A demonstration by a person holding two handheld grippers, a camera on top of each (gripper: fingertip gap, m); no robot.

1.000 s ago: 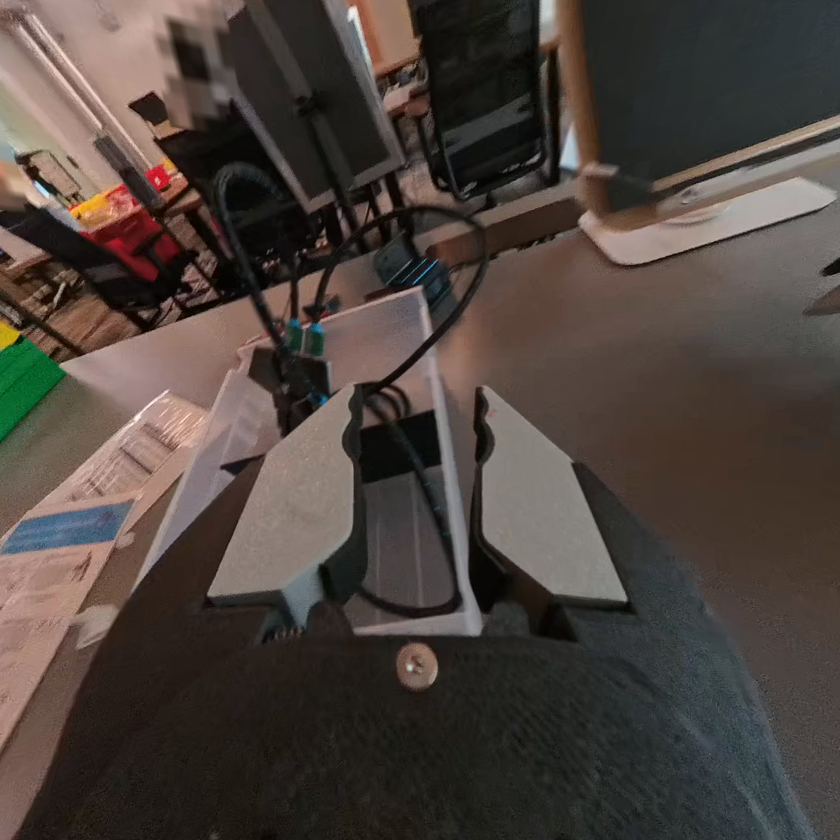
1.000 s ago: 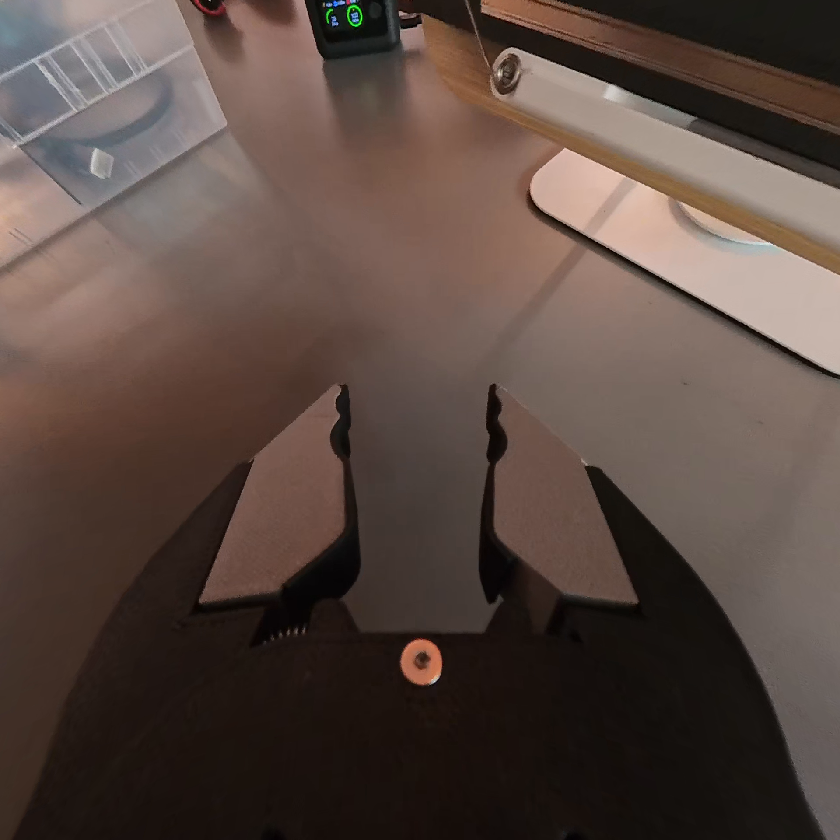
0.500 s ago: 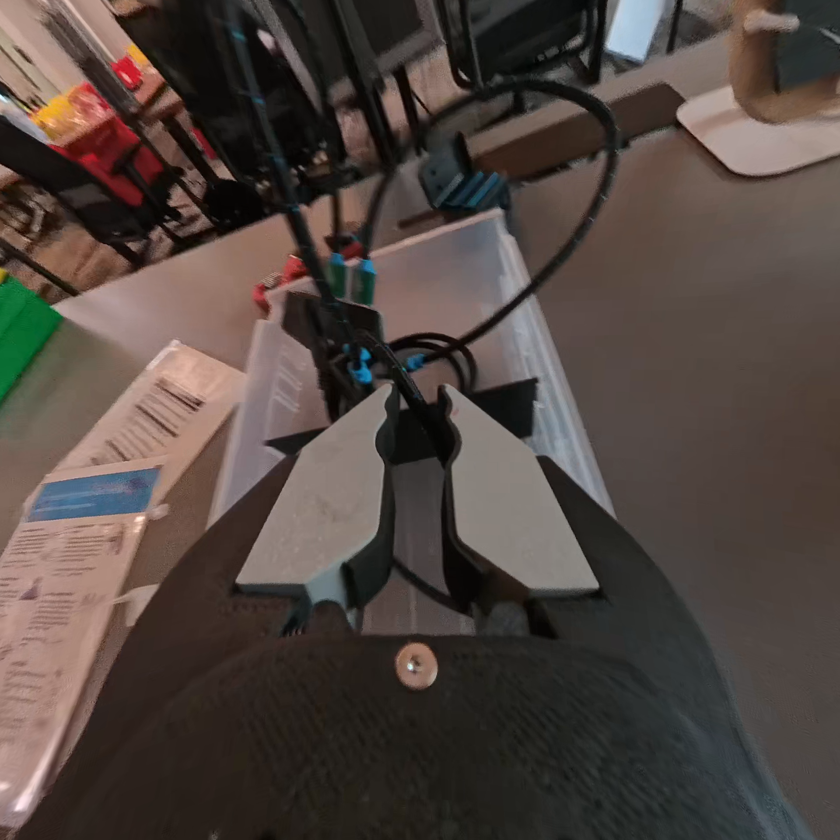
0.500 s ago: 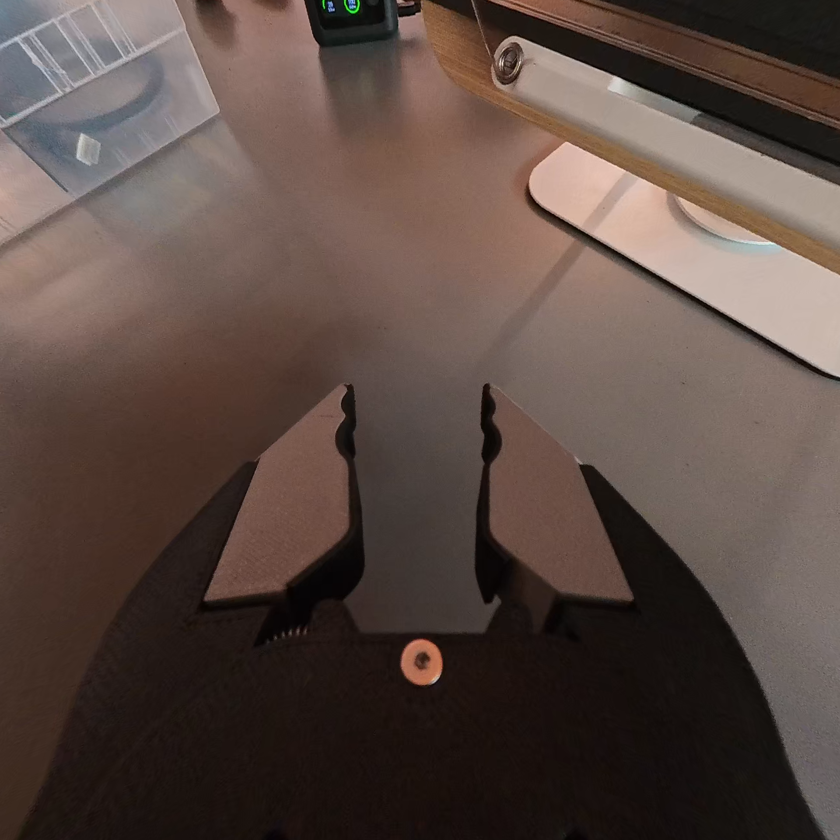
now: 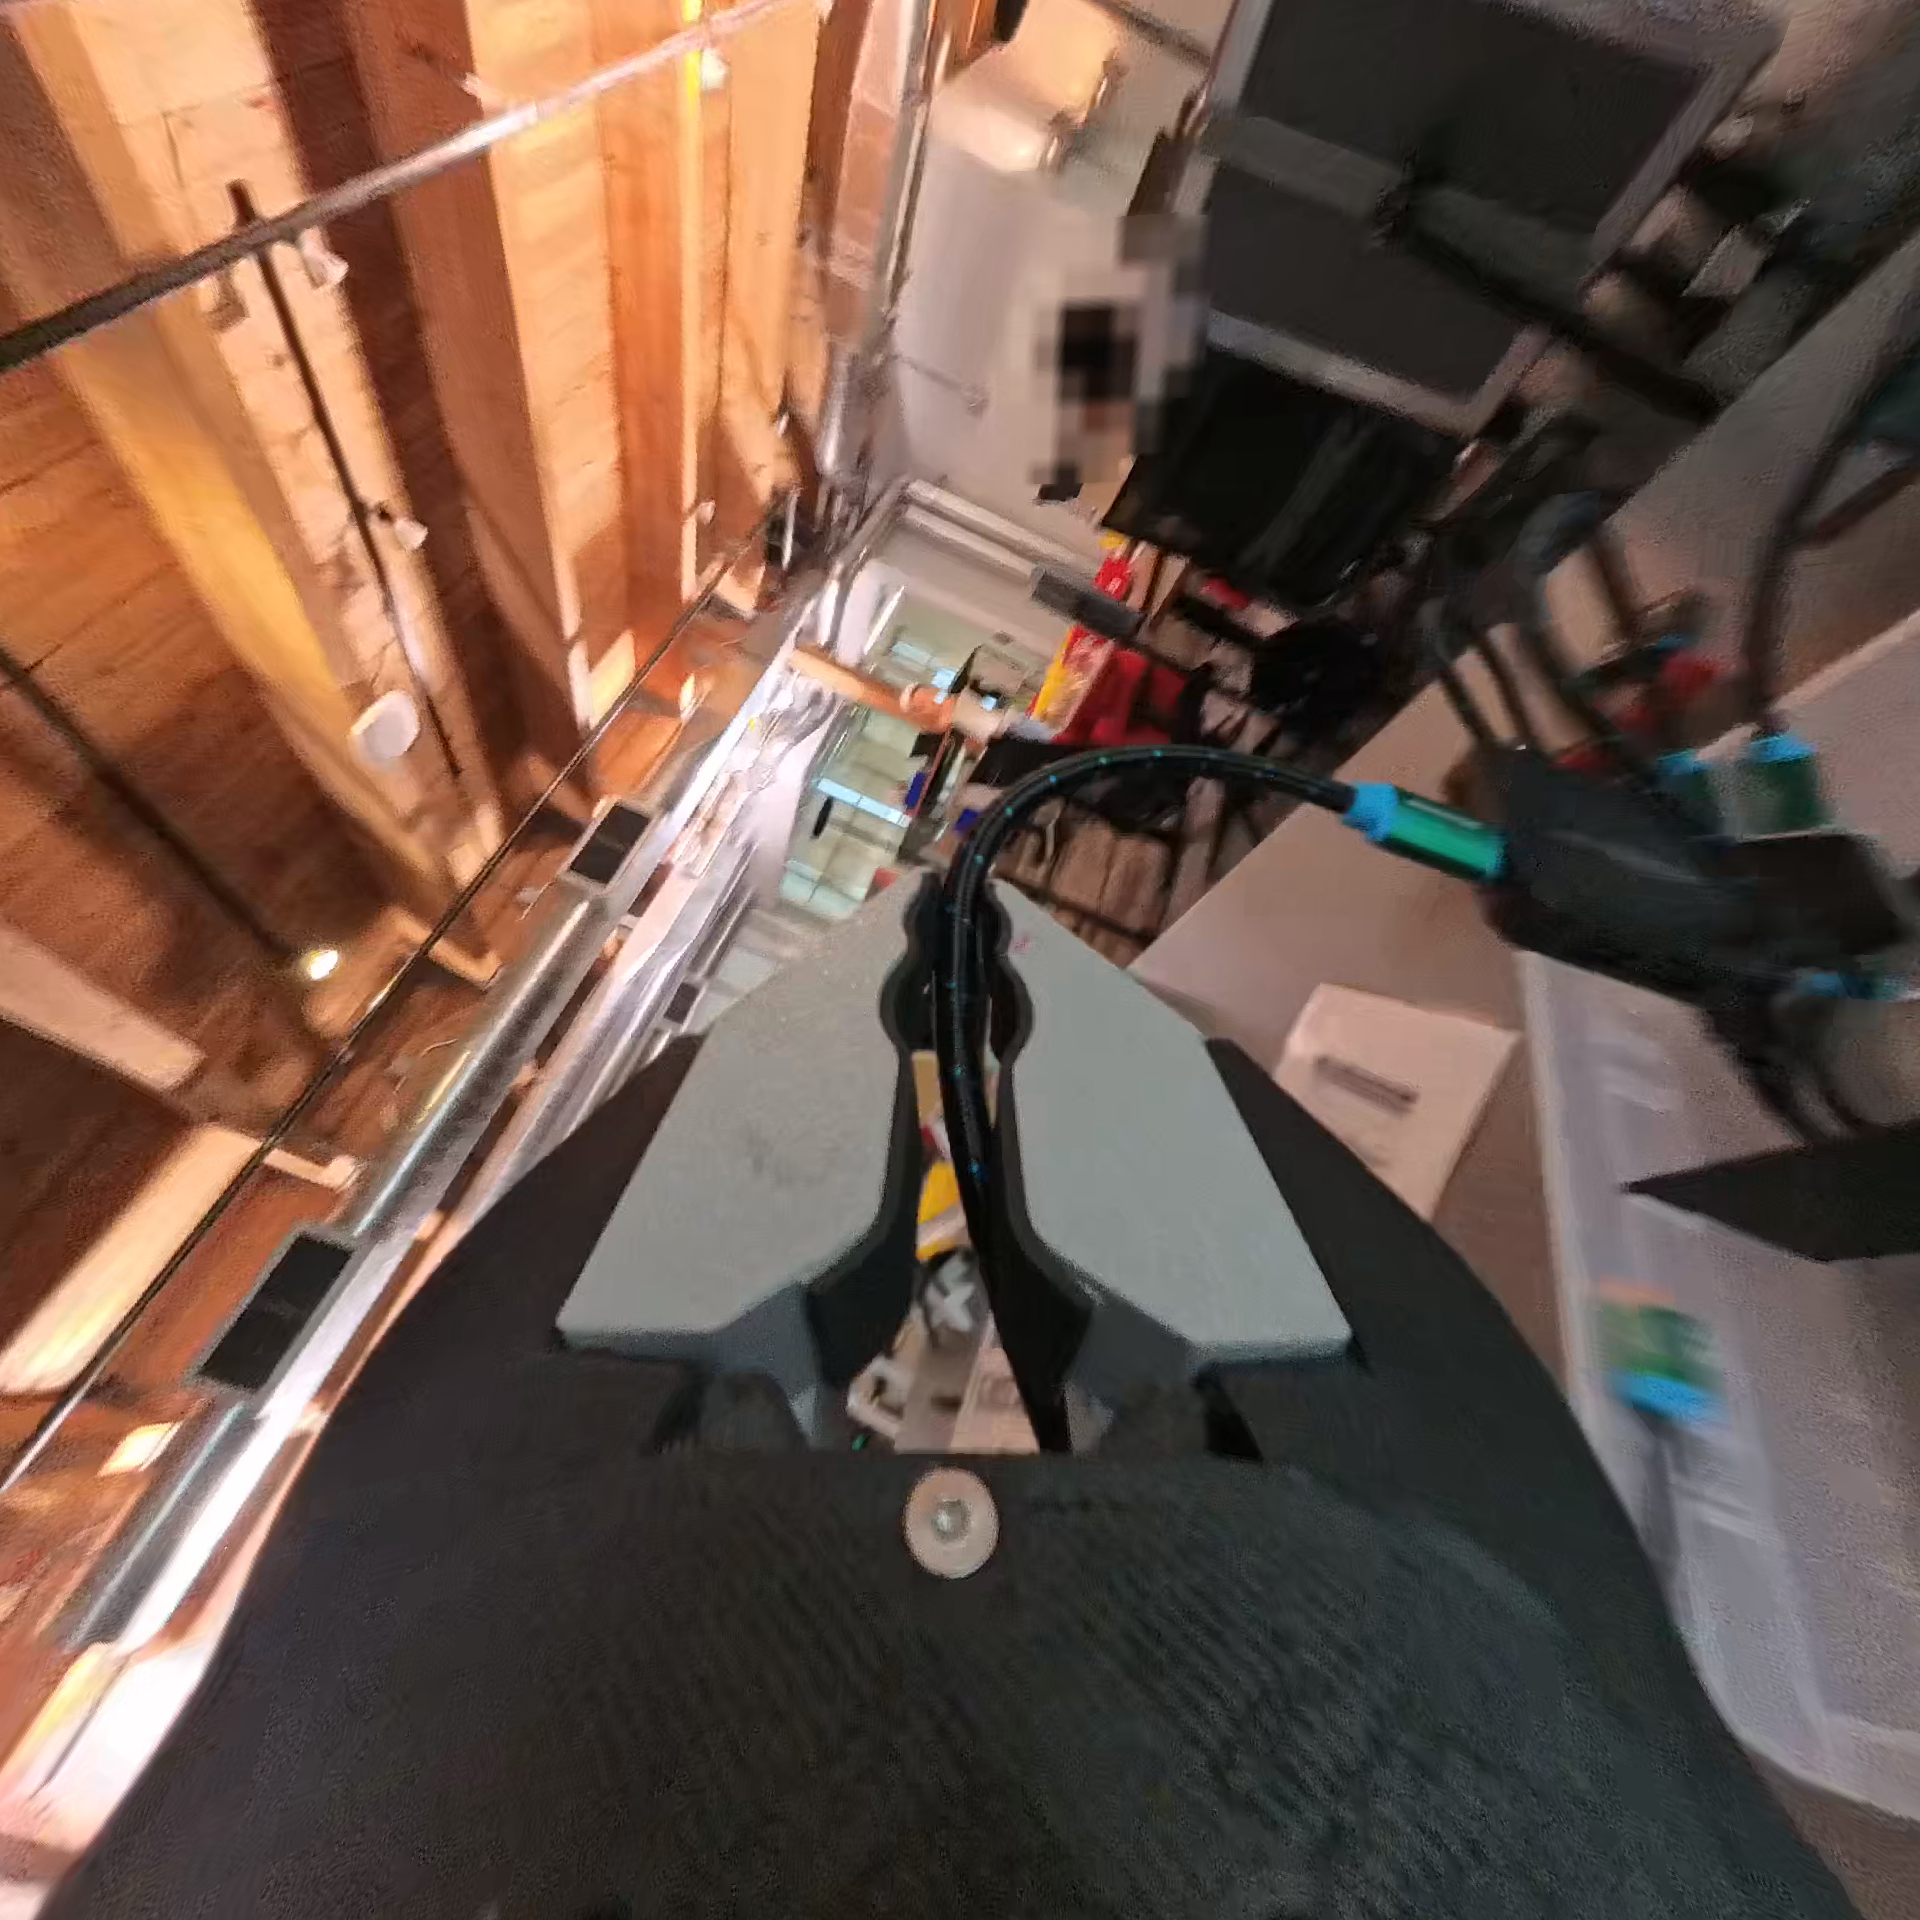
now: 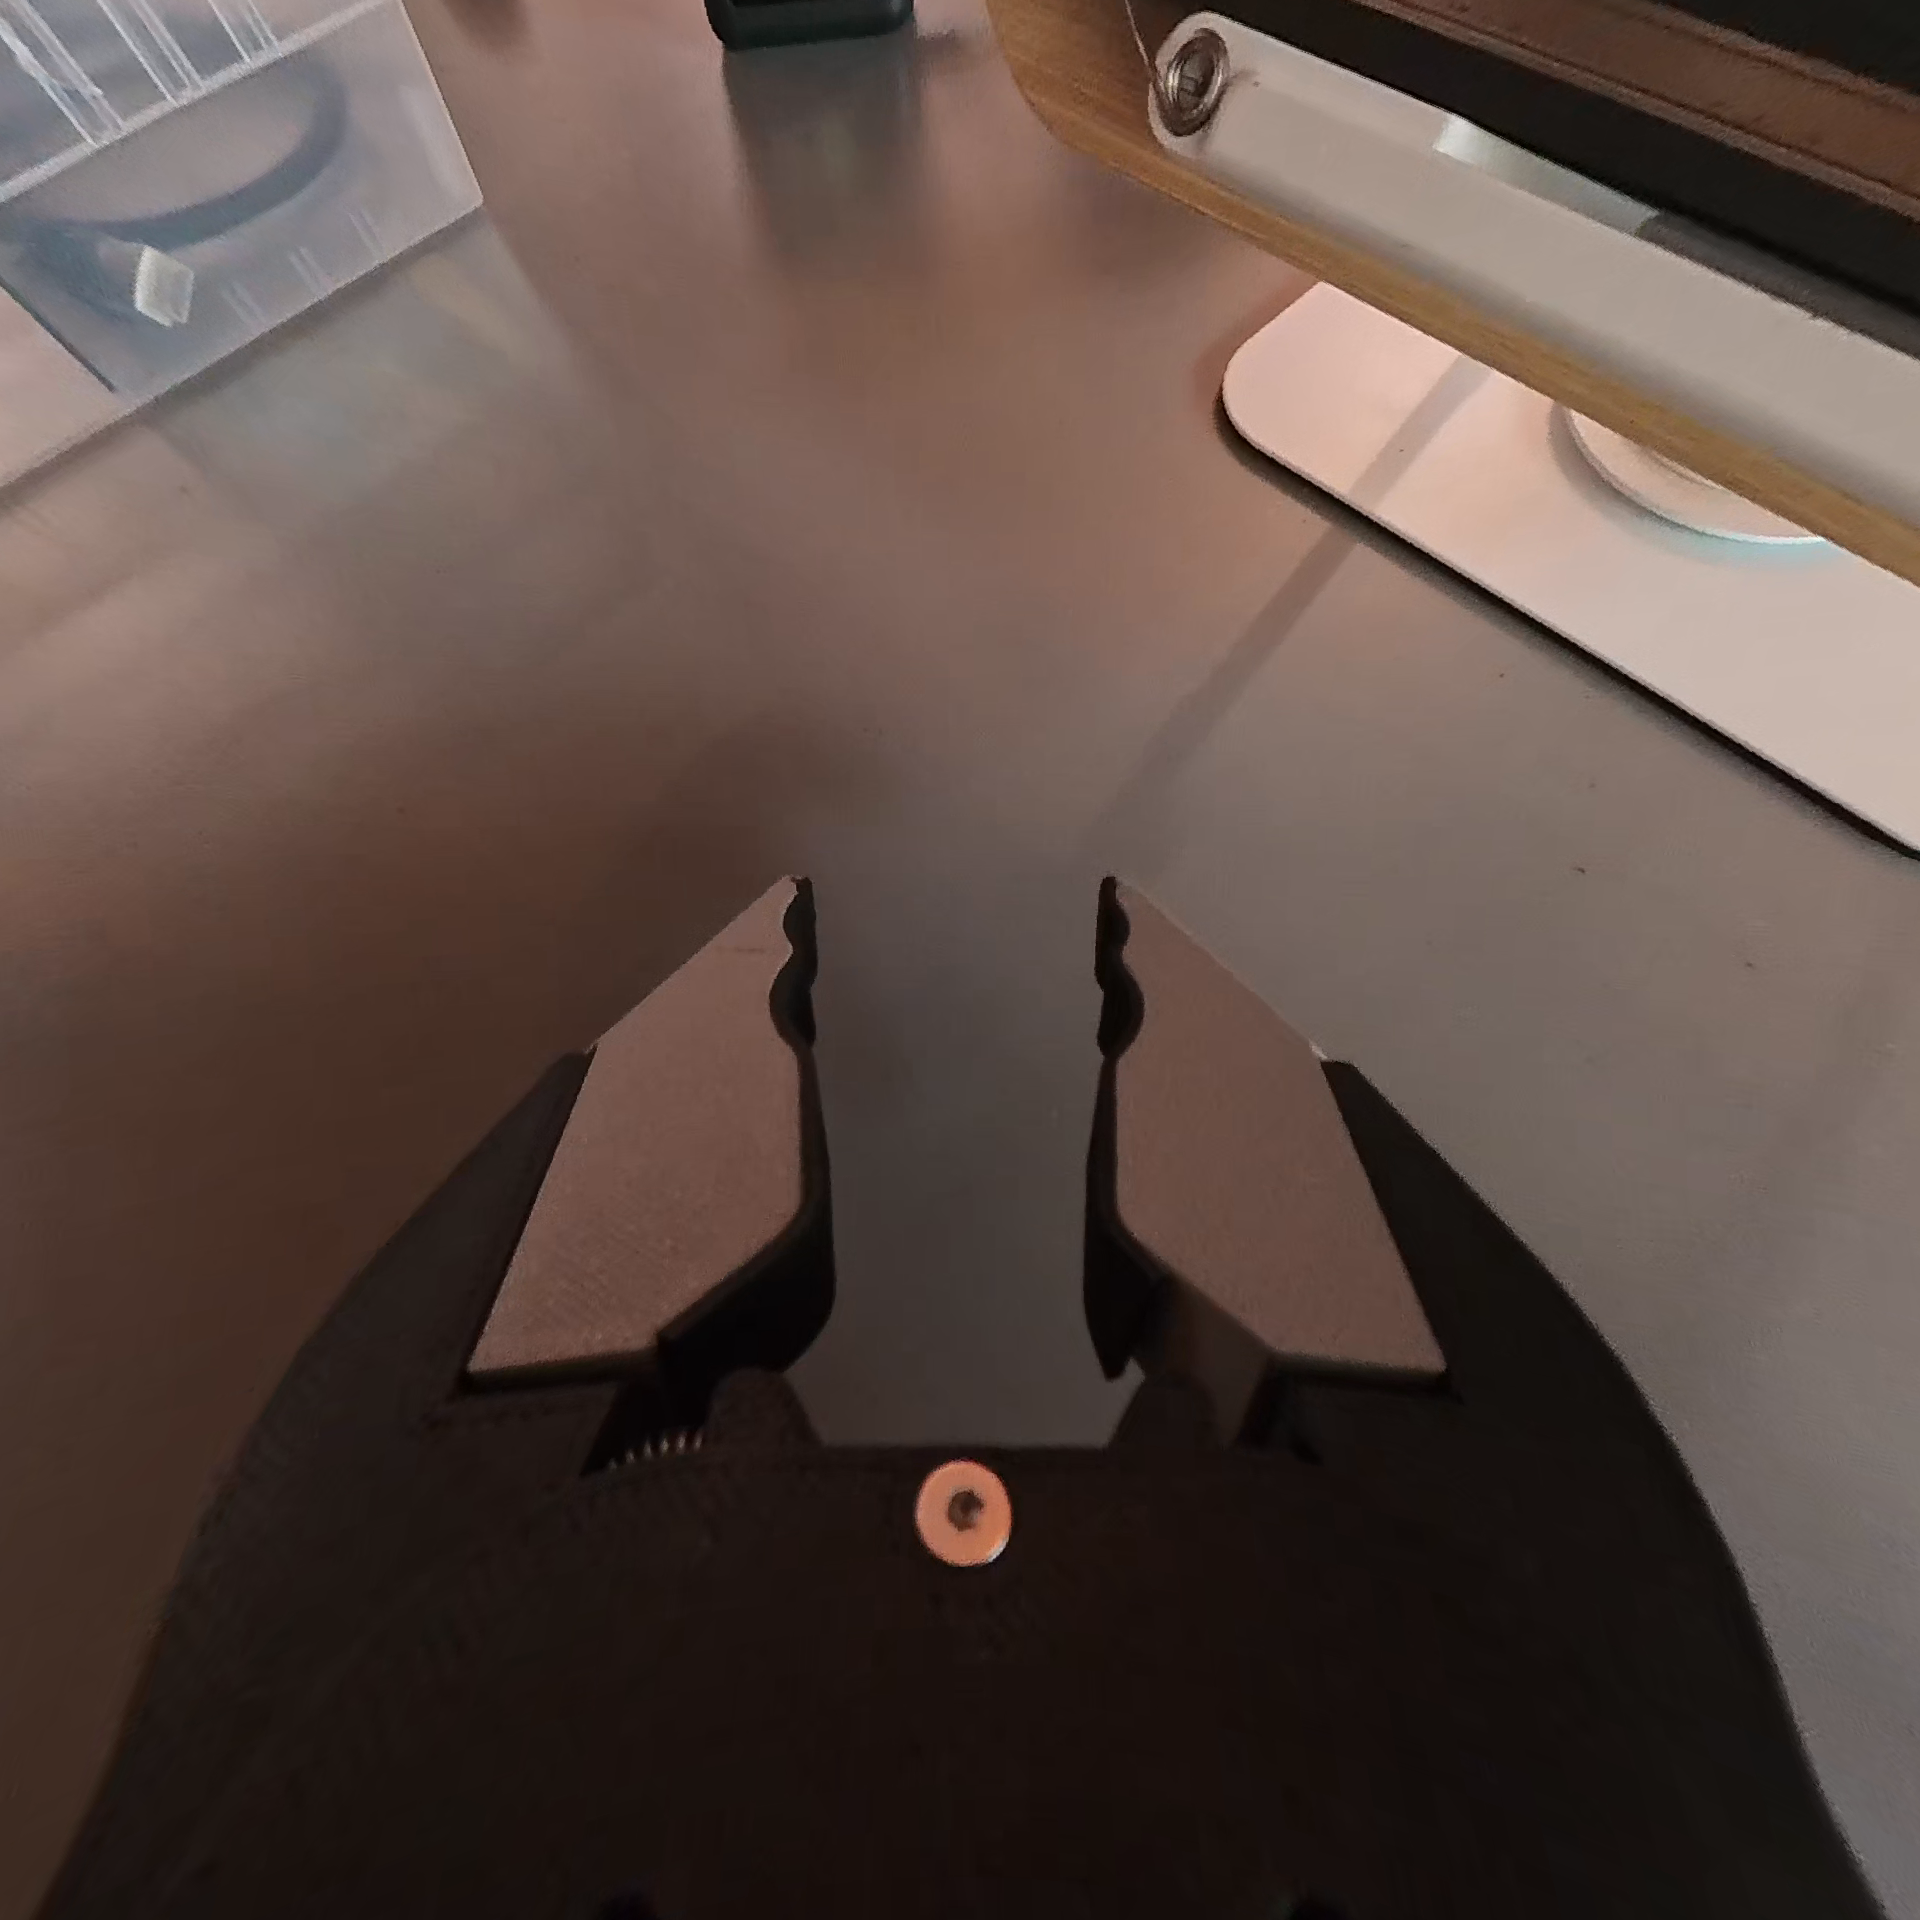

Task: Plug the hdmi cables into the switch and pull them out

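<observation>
In the left wrist view my left gripper (image 5: 956, 914) is shut on a black braided HDMI cable (image 5: 1143, 774). The cable arcs right to a green plug with a blue collar (image 5: 1439, 836), which sits in the black switch (image 5: 1662, 904). The switch hangs tilted above a clear plastic bin (image 5: 1621, 1507). More green plugs (image 5: 1766, 790) stick out of its far side. The view is tilted up and blurred. In the right wrist view my right gripper (image 6: 954, 894) is open and empty, just above the grey table (image 6: 623, 623).
A monitor's white stand base (image 6: 1558, 582) and wood-trimmed lower edge (image 6: 1455, 239) are at the right. The clear bin (image 6: 208, 208) holding a dark cable is at the far left. A small dark device (image 6: 810, 16) is at the back. White cardboard (image 5: 1392, 1091) lies beside the bin.
My left gripper closed on the black cable inside the bin, then lifted and tilted upward, pulling the cable and switch up. My right gripper stayed open and edged slightly forward.
</observation>
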